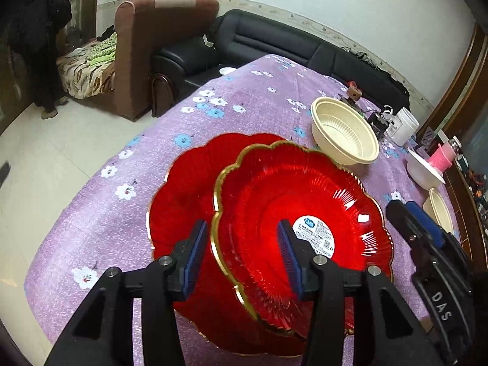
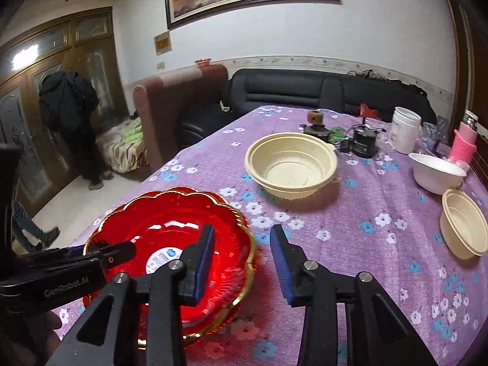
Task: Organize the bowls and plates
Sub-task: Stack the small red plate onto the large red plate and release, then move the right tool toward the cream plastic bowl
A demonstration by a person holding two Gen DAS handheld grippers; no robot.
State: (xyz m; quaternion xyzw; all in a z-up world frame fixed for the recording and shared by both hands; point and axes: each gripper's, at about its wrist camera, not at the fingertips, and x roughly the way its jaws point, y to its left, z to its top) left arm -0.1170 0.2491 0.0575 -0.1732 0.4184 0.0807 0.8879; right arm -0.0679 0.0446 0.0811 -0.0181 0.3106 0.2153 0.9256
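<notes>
I have two red plates stacked at the lower centre of the left wrist view: the top plate (image 1: 302, 222) sits skewed on the bottom plate (image 1: 183, 201), pushed toward the right of the frame, so the rims don't line up. Both rest on the purple cloth (image 1: 128, 222).

My left gripper (image 1: 242, 256) has its jaws apart, straddling the near rim of the top plate; the pads press on nothing that I can see. My right gripper (image 2: 242, 257) is also apart, one finger over the plate's right edge and the other over bare cloth, nothing pinched.

I judge the plate stacking as nearly done: the top plate is set down and let go, only not squared up.

The bowls are untouched. In the right wrist view a large cream bowl (image 2: 291, 164) sits upper centre, a white bowl (image 2: 437, 172) at the right, and a small cream bowl (image 2: 463, 222) below it at the right edge, all well apart.

Next I would either nudge the top plate toward frame left to nest it, or take the right gripper to the large cream bowl. That calls for gripping the rim, since the wall looks thin and flexible.
</notes>
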